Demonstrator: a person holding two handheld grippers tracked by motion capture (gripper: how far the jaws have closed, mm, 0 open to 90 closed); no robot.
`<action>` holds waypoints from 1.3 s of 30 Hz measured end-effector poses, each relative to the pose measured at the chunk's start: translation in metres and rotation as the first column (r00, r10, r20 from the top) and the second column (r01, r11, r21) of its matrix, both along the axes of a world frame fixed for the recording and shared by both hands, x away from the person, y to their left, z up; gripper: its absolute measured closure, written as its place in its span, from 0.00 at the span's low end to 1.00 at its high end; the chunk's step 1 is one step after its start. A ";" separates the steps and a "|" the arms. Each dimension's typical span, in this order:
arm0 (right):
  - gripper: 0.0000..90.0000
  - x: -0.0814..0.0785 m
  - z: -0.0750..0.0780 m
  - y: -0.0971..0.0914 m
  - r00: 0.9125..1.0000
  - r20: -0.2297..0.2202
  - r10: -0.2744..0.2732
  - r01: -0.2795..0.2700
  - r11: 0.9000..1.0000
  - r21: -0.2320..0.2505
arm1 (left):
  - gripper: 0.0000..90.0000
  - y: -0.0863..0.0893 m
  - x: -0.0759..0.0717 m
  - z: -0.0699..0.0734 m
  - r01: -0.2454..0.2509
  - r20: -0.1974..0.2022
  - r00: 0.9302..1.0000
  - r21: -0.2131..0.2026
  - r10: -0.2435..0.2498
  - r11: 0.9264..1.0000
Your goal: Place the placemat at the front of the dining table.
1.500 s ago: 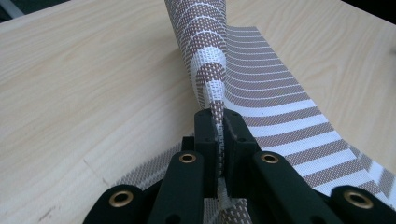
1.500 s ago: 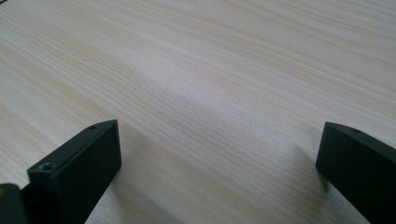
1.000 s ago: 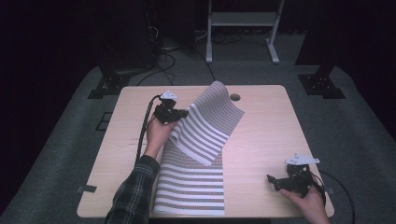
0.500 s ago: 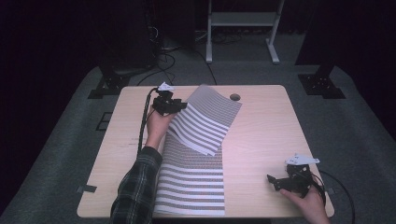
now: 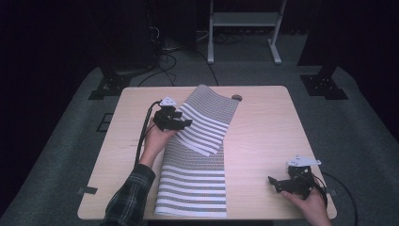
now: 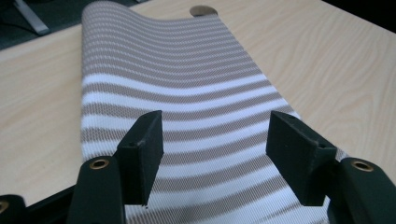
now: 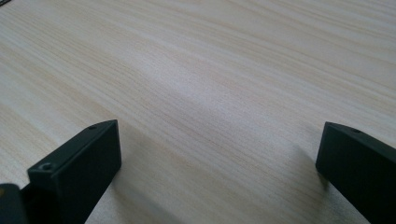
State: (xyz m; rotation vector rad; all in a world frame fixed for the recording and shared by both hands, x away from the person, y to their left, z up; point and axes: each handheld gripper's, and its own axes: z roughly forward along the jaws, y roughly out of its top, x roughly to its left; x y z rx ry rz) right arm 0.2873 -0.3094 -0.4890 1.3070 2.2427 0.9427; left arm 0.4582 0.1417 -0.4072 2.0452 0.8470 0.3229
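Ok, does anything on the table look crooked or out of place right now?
The striped cloth is not flat: its far part is folded over at a slant, crooked against the near part. The left tool is open above that fold, not gripping it.

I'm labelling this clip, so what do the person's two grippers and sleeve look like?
Both are black handheld tools with two blocky, flat-faced jaws. The left gripper and the right gripper each carry a grey three-cornered plate on top and trail a black cable. Brass-coloured rivets show at the left gripper's jaw bases. The left forearm wears a dark plaid sleeve.
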 end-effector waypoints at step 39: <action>0.00 -0.001 0.000 0.000 1.000 0.000 0.003 -0.003 1.000 -0.001 | 0.16 0.024 -0.070 -0.048 -0.018 -0.027 0.999 0.229 0.025 0.973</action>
